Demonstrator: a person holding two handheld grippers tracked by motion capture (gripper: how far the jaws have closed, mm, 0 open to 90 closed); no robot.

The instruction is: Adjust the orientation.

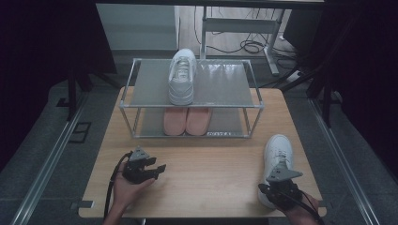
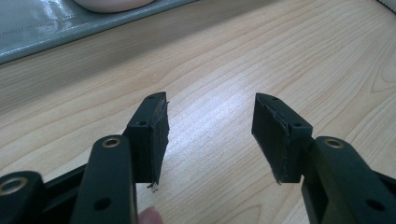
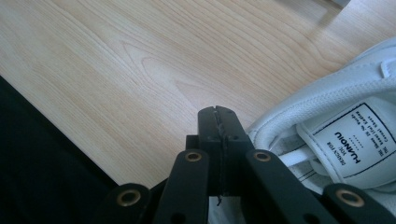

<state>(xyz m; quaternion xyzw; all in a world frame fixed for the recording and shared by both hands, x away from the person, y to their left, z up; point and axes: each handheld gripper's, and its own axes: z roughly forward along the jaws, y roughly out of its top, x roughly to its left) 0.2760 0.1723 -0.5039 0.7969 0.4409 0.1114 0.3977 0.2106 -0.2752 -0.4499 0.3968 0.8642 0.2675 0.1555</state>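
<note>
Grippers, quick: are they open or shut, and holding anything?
Left gripper: open, holding nothing, above the table.
Right gripper: shut, nothing between its jaws, beside the white shoe.

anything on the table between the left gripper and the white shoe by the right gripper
Nothing: in the high view, bare tabletop runs from the left gripper to the white shoe.
</note>
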